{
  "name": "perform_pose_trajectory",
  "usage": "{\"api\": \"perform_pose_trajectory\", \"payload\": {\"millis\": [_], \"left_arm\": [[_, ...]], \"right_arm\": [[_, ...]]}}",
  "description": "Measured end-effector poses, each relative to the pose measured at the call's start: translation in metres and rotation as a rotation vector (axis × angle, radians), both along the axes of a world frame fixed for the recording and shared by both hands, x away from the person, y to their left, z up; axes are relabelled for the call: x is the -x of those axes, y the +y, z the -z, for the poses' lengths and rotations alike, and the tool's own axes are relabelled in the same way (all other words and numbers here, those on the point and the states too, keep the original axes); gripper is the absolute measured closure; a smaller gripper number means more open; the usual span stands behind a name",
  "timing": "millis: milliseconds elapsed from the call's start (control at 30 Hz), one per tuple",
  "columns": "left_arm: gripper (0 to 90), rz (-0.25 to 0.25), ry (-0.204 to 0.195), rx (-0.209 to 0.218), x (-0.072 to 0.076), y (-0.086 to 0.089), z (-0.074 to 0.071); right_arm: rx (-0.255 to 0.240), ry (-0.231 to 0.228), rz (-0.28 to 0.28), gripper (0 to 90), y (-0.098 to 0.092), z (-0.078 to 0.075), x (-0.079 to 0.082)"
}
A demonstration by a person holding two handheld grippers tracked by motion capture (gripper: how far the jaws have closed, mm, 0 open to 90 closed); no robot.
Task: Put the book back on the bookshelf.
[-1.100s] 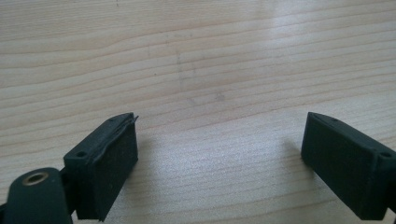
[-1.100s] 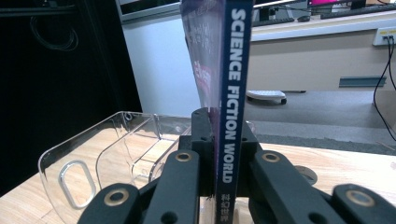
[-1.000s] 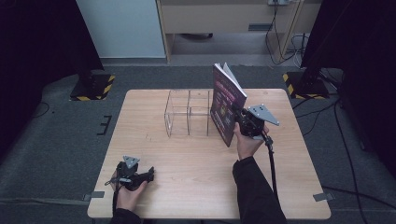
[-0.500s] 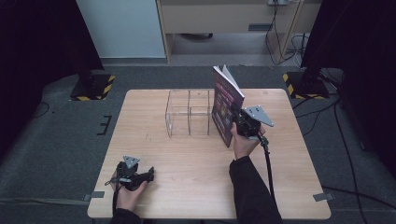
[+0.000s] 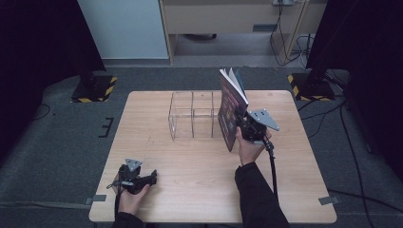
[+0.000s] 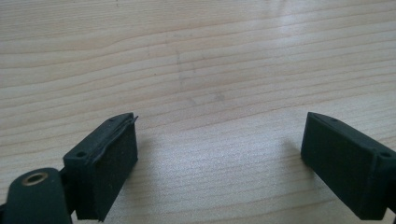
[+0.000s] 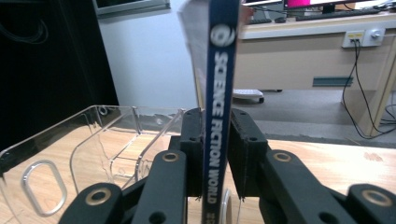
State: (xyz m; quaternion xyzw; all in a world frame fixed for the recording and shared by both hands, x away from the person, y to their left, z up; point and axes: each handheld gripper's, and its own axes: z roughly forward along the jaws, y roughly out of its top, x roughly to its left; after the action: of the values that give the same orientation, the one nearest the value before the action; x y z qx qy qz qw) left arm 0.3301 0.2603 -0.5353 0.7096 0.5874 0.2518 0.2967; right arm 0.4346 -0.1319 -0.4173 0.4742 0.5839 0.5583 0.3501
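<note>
Book held upright above the table, just right of the clear divided organizer, spine clamped by the right gripper. Keep spine vertical; align with the nearest compartment before lowering; avoid striking the thin walls. Left gripper resting at the near-left edge, jaws apart, empty.

Blue-spined book; clear organizer; black claws.
</note>
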Motion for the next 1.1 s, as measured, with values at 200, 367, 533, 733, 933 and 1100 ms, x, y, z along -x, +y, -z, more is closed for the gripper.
{"api": "perform_pose_trajectory", "payload": {"millis": [200,367,533,733,933,1100], "left_arm": [[9.9,0.0,0.0,0.0,0.0,0.0,0.0],[9.9,-0.001,0.0,0.001,0.0,-0.0001,0.0],[9.9,0.0,0.0,0.0,0.0,0.0,0.0],[9.9,0.0,0.0,0.0,0.0,0.0,0.0],[9.9,0.0,0.0,0.0,0.0,0.0,0.0],[9.9,0.0,0.0,0.0,0.0,0.0,0.0]], "right_arm": [[0.006,0.014,-0.008,72.0,-0.002,-0.0016,-0.0008],[0.013,0.029,0.0,76.3,-0.0044,-0.001,-0.002],[-0.016,0.026,0.004,82.8,-0.0077,0.0009,-0.0018],[-0.02,-0.004,0.041,84.0,-0.0005,0.0013,0.0018],[-0.02,-0.004,0.054,83.9,-0.0005,0.0014,0.0027],[-0.008,-0.01,0.076,83.7,-0.0001,0.002,0.005]]}}
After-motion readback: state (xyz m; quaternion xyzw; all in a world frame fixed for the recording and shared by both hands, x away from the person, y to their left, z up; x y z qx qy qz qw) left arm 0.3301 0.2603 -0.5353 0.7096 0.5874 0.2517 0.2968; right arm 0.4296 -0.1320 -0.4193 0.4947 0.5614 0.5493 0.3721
